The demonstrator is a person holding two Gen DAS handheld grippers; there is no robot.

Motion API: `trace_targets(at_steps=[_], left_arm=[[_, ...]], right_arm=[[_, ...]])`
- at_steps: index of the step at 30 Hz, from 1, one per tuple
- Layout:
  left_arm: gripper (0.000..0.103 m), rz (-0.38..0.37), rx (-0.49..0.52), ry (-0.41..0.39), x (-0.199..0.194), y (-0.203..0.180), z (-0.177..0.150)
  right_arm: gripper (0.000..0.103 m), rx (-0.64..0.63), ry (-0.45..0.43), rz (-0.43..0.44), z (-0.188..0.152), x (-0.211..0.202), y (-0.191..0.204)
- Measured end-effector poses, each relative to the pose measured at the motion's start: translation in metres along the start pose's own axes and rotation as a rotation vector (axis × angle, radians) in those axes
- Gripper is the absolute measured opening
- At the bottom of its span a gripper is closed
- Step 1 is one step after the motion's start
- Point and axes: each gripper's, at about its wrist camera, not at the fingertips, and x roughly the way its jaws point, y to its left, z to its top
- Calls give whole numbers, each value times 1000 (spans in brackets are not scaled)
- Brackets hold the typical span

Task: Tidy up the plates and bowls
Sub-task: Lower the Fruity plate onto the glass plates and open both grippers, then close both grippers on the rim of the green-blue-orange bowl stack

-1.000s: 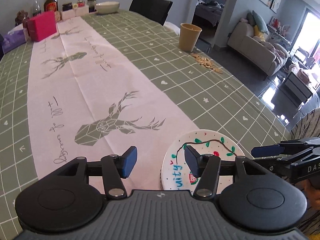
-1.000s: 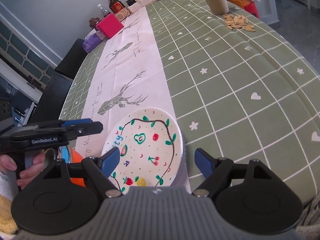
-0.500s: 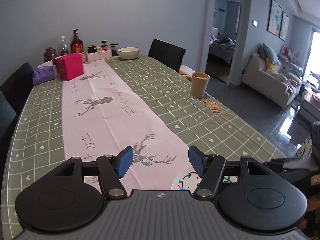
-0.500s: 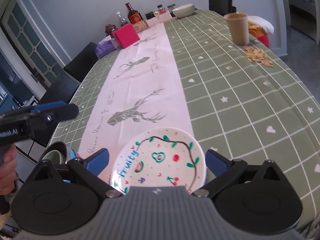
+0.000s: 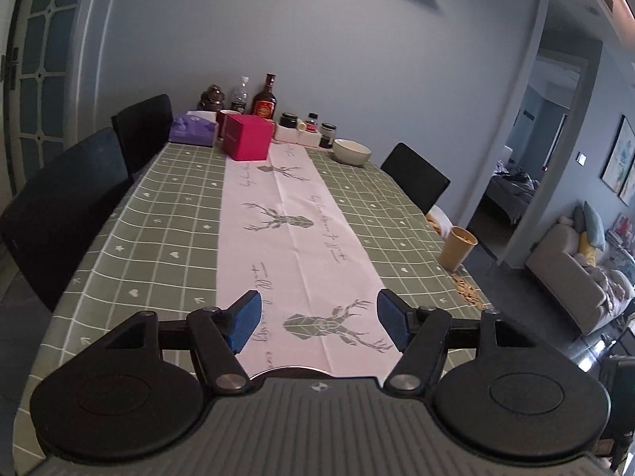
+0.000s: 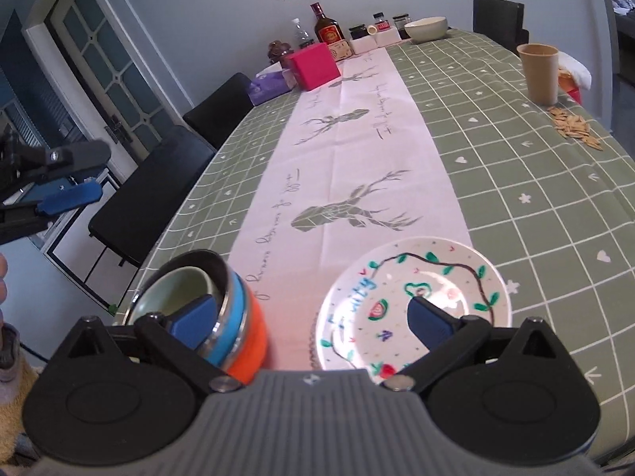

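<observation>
While both tools hang above the near end of the tabletop (image 6: pixel 535 166), neither has hold of anything. The right tool (image 6: pixel 309 315) stands spread as wide as it goes, its blue pads clear of the dishes below; its jaws have just been opening. The left tool (image 5: pixel 317 323) is also wide apart with only the runner behind it, and its jaws too have just been opening; in the right wrist view the left tool (image 6: pixel 67 182) shows at the far left edge, off the tabletop.

A white painted plate (image 6: pixel 416 301) lies flat at the near edge, partly on the pale deer-print runner (image 6: pixel 357 139) and partly on the green checked cloth. It bears a dark looping vine with green leaves, small fruits such as a watermelon slice, an avocado and strawberries, and the word "fruity" in blue letters. Just beside it to the left stands a nested stack of bowls (image 6: pixel 202 305): orange outermost, then blue with a metal rim, then a pale green one inside. At the far end sits a cream bowl (image 5: pixel 352 151), near a pink box (image 5: pixel 248 137).
</observation>
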Motion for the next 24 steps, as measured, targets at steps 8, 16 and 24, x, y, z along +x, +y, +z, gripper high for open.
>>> trace_targets(at_steps=[8, 16, 24], left_arm=[[79, 67, 99, 150, -4, 19, -33], [79, 129, 35, 298, 15, 49, -60], [79, 91, -5, 330, 21, 54, -71]], right_arm=[[100, -15, 6, 35, 3, 14, 30], [100, -103, 59, 39, -8, 38, 57], [95, -61, 131, 26, -20, 65, 56]])
